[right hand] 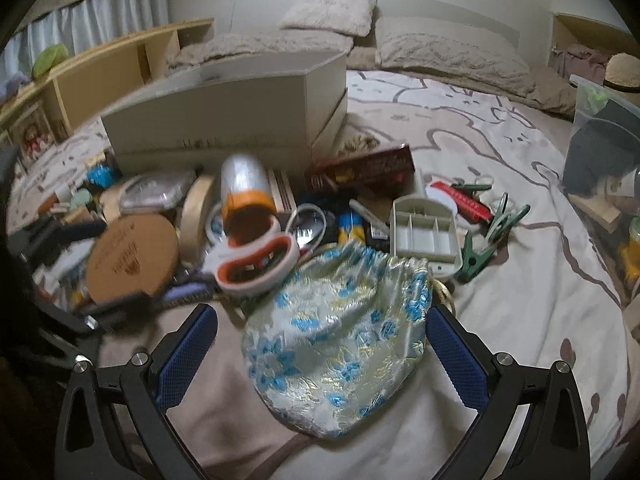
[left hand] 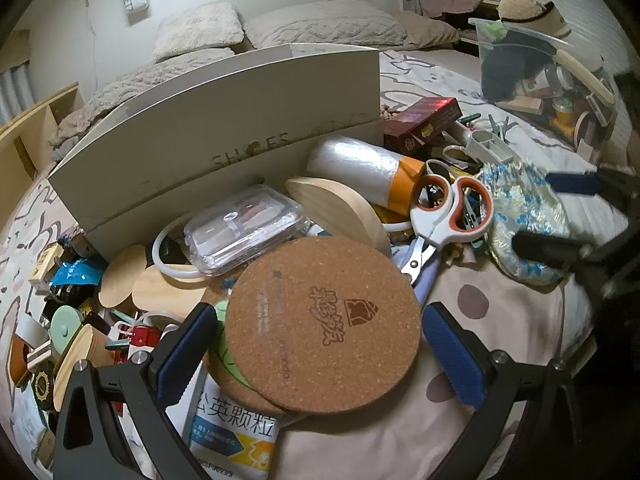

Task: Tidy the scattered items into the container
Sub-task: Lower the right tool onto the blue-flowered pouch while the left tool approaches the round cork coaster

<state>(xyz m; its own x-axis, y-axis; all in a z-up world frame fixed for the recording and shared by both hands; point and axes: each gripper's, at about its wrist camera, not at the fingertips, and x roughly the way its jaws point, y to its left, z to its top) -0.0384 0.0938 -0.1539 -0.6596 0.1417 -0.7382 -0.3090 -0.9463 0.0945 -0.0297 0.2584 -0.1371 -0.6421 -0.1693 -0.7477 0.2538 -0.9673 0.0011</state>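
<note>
L gripper (left hand: 320, 344), jaws apart, straddles stiff, light cork coaster (left hand: 320, 324) — grip by rim; R gripper (right hand: 320, 344), also apart, flanks soft brocade pouch (right hand: 336, 340) — pinch cloth; shoebox (left hand: 216, 136) behind.

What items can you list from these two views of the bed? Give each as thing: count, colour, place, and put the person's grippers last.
shoe box: one, off-white, behind the pile
cork coaster: one on top, brown, between the left fingers
scissors: one, white and orange, mid-pile
brocade pouch: one, silver-blue floral, between the right fingers
clear plastic case: one, transparent, by the box
bag roll: one, white with orange band, mid-pile
red carton: one, dark red, right of the box
clothes pegs: several, green, right edge of the pile
left gripper: open around the coaster
right gripper: open around the pouch
</note>
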